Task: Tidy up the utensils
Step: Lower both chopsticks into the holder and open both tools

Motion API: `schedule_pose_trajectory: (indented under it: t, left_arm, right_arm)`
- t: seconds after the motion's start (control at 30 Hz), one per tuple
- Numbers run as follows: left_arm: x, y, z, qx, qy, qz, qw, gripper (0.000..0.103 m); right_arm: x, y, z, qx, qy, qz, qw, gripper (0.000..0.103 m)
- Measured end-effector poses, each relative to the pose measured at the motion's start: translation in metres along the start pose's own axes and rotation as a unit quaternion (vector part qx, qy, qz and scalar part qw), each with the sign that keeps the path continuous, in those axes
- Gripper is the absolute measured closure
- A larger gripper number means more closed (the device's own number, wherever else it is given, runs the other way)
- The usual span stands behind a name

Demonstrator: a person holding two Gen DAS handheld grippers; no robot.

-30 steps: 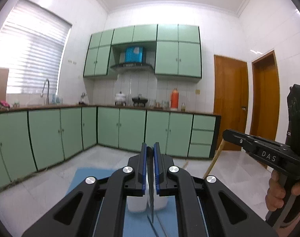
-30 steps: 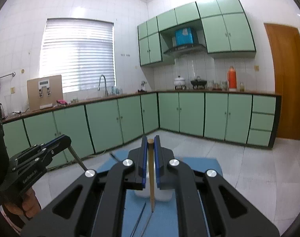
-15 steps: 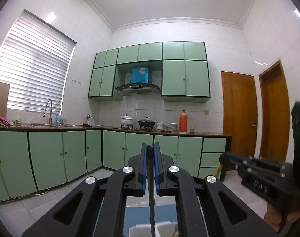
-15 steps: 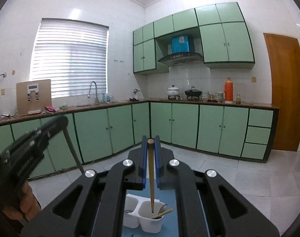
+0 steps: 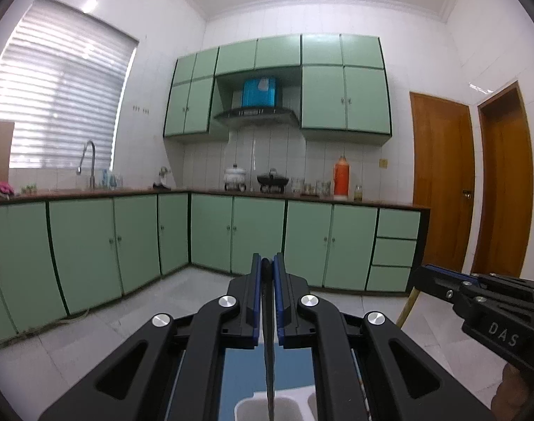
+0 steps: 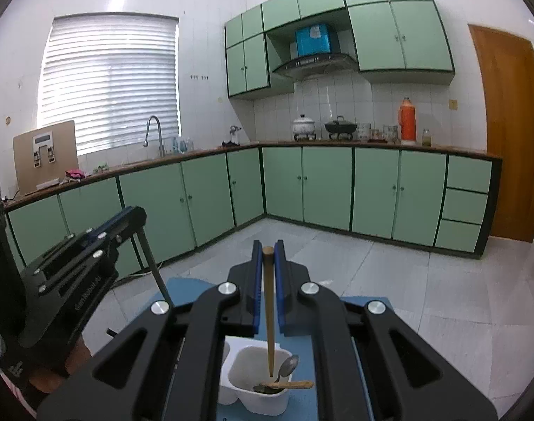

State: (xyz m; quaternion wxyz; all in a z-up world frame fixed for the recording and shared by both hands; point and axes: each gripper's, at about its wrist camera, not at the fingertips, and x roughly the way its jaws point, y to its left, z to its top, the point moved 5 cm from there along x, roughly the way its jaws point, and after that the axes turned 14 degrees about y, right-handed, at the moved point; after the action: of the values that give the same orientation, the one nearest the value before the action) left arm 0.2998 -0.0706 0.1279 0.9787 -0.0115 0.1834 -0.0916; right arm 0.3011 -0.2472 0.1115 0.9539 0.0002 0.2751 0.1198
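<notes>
My right gripper point(image 6: 267, 251) is shut on a wooden chopstick point(image 6: 269, 315); its tip hangs over the right cup of a white two-cup holder point(image 6: 256, 394). That cup holds a metal spoon point(image 6: 288, 366) and a wooden utensil point(image 6: 291, 384). My left gripper point(image 5: 265, 263) is shut on a dark metal chopstick point(image 5: 268, 351) that points down over the holder's left cup point(image 5: 267, 408). Each gripper shows in the other's view: the left gripper point(image 6: 126, 217) with its dark stick, and the right gripper point(image 5: 428, 275) with its wooden stick.
The holder stands on a blue mat point(image 6: 182, 291) over a pale tiled floor. Green base cabinets point(image 6: 323, 189) with a brown counter run along the walls, with a sink tap point(image 6: 154, 129), pots and an orange flask point(image 6: 406, 119). Wooden doors point(image 5: 442, 182) are at the right.
Both grippers tilted up and then partly back down. The right gripper's chopstick now hangs over the right cup. The left gripper's chopstick is over the left cup again.
</notes>
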Motion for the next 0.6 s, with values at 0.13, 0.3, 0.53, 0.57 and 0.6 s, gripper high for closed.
schedule_pose_trajectory:
  t: [0.13,0.3,0.53,0.57,0.6]
  left_arm:
    - [0.013,0.002,-0.015,0.001,0.022,-0.001,0.9998,0.096]
    - [0.026,0.007,-0.031,0.001,0.049,0.001,0.9988,0.096]
    - [0.034,0.01,-0.048,0.002,0.08,-0.001,0.9968,0.096]
    - [0.035,0.009,-0.051,0.004,0.085,0.001,0.9964,0.096]
    - [0.037,0.009,-0.051,0.004,0.087,0.003,0.9962,0.096]
  right_arm:
    - [0.014,0.002,-0.012,0.002,0.015,0.001,1.0,0.097]
    - [0.029,0.004,-0.026,0.005,0.035,0.001,0.999,0.097]
    - [0.036,0.007,-0.038,0.009,0.046,-0.003,0.999,0.097]
    - [0.035,0.006,-0.039,0.012,0.047,-0.002,0.999,0.097]
    - [0.035,0.006,-0.039,0.013,0.048,-0.002,0.999,0.097]
